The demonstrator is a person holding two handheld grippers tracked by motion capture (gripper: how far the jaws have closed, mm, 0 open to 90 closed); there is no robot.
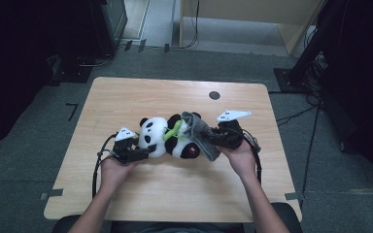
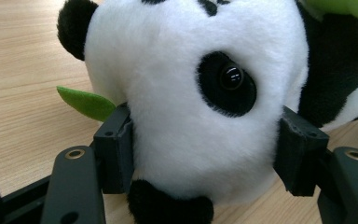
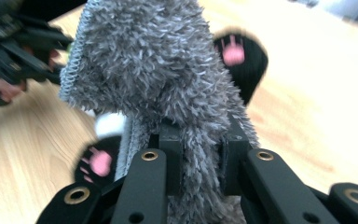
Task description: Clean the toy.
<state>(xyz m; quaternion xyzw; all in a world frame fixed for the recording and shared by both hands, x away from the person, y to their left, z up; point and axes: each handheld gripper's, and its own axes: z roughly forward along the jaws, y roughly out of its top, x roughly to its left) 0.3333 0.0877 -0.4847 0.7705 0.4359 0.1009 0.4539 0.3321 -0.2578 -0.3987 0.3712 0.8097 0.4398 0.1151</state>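
A: Closest to the lens in the left gripper view is the panda's head [image 2: 186, 107], white plush bulging between the two black jaws. Why clamp it there?

B: I'd say as an anchor. The left gripper [image 1: 135, 151] has its jaws partly closed, pads pressing into either side of the head, so the plush panda [image 1: 169, 138] lies pinned on its side near the middle of the wooden table [image 1: 126, 97] while the other hand works on it.

A: And the other hand?

B: The right gripper [image 1: 219, 138] is pinched almost fully together on a fold of the fuzzy grey cloth [image 1: 200, 133]. In the right gripper view the grey pile [image 3: 158, 70] rises straight up from between the jaws and drapes over the toy's lower body; two black paws with pink pads poke out beside it.

A: So it's a garment or a wrap?

B: I can't tell which. It has a ribbed knit edge, and it sits over the panda's rear end, so my guess is that it's being pulled along the body, on or off.

A: How are the arms set?

B: Both forearms come in from the near edge. The left hand [image 1: 114, 170] lies low, gripper pointing across at the head. The right hand [image 1: 243, 155] angles inward, gripper aimed toward the toy. A green leaf [image 2: 86, 102] sticks out beside the head.
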